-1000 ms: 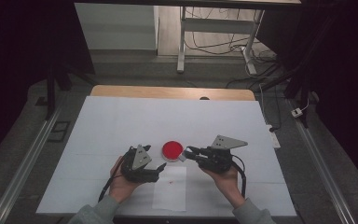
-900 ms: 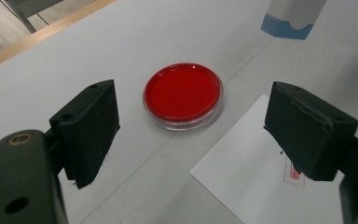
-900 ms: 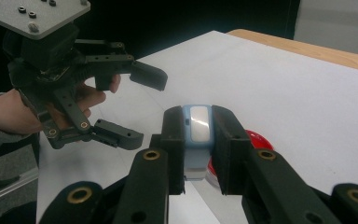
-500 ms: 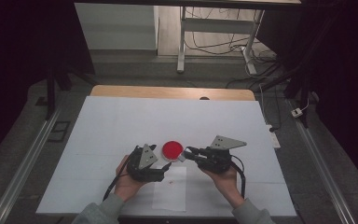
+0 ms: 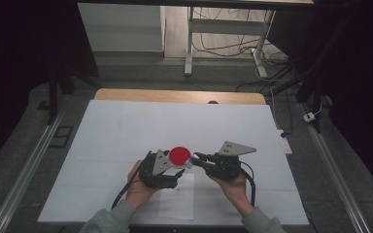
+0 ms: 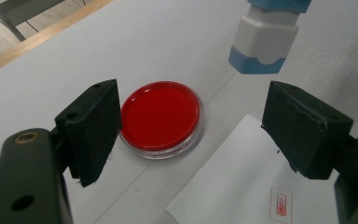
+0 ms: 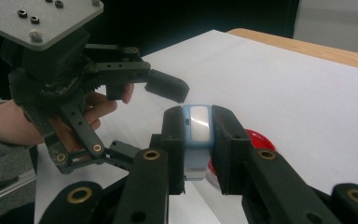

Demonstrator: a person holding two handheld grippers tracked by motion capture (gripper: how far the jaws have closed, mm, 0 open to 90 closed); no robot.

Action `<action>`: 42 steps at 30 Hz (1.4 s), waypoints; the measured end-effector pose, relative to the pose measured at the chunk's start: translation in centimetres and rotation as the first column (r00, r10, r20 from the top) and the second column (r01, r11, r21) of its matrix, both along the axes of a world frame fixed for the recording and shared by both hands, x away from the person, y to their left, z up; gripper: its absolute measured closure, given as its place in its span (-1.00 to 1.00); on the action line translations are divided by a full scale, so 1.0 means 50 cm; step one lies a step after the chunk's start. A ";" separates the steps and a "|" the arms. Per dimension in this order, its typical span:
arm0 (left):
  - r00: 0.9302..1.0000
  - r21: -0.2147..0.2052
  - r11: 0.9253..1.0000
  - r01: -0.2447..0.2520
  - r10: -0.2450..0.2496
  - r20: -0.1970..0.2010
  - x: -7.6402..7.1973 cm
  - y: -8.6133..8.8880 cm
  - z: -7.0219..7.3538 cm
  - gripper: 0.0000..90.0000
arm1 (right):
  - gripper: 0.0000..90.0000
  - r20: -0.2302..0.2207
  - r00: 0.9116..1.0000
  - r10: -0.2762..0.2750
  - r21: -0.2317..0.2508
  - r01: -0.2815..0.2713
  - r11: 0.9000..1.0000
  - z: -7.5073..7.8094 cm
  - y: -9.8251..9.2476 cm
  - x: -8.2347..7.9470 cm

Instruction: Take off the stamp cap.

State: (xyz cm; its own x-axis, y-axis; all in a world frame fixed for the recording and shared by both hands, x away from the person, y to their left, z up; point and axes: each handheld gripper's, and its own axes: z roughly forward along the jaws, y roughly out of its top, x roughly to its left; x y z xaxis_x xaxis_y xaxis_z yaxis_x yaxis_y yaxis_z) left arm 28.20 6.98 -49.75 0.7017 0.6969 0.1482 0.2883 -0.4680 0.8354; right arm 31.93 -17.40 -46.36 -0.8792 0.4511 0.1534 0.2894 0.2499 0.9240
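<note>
Hands come in from six o'clock in the high view, each holding a gripper over the white sheet [image 5: 126, 131] on the table [image 5: 175, 95]. The left gripper [image 5: 177, 169] and right gripper [image 5: 194, 158] meet near a red dish [image 5: 179, 155], which sits between them at about the sheet's middle, toward the near edge. A smaller paper slip [image 5: 177, 196] lies at six o'clock from the dish. From this height I cannot tell what the right gripper carries.

Left gripper view brings the dish [image 6: 161, 116] close: a shallow clear round dish with a red filling, flat on the sheet. The left gripper's [image 6: 191, 126] jaws are spread wide and touch nothing; the dish lies just beside the left-hand jaw. At one o'clock hangs a white and blue stamp block [image 6: 264, 39], clear of the sheet. The paper slip [image 6: 242, 182] at five o'clock bears a small red printed mark [image 6: 281, 206].

Right gripper view shows what holds that block: the right gripper's [image 7: 198, 140] jaws are pinched on the stamp block [image 7: 198, 135], upright between the pads. Behind it peeks the red dish [image 7: 261, 138]. At ten o'clock the left gripper [image 7: 144, 100] and the person's hand [image 7: 42, 126] appear, jaws apart.
</note>
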 end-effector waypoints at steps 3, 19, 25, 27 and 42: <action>1.000 0.001 1.000 0.004 -0.004 0.001 0.000 -0.006 0.000 -0.55 | 0.66 0.000 1.000 -0.004 0.002 0.004 1.000 -0.001 0.001 0.000; 0.999 0.012 1.000 0.027 -0.028 0.020 -0.001 -0.033 -0.002 -0.45 | 0.66 -0.019 0.999 -0.033 0.047 0.034 0.998 -0.007 0.011 -0.004; 0.999 0.012 0.999 0.032 -0.032 0.030 -0.001 -0.036 -0.002 -0.37 | 0.66 -0.024 0.998 -0.052 0.057 0.053 0.997 -0.010 0.012 -0.003; 0.999 0.016 0.999 0.034 -0.035 0.030 -0.001 -0.037 -0.003 -0.34 | 0.66 -0.026 0.998 -0.057 0.060 0.058 0.997 -0.011 0.012 -0.003; 0.998 0.043 0.997 0.057 -0.059 0.032 -0.001 -0.037 -0.005 0.03 | 0.66 -0.067 0.995 -0.075 0.094 0.082 0.992 -0.022 0.017 0.000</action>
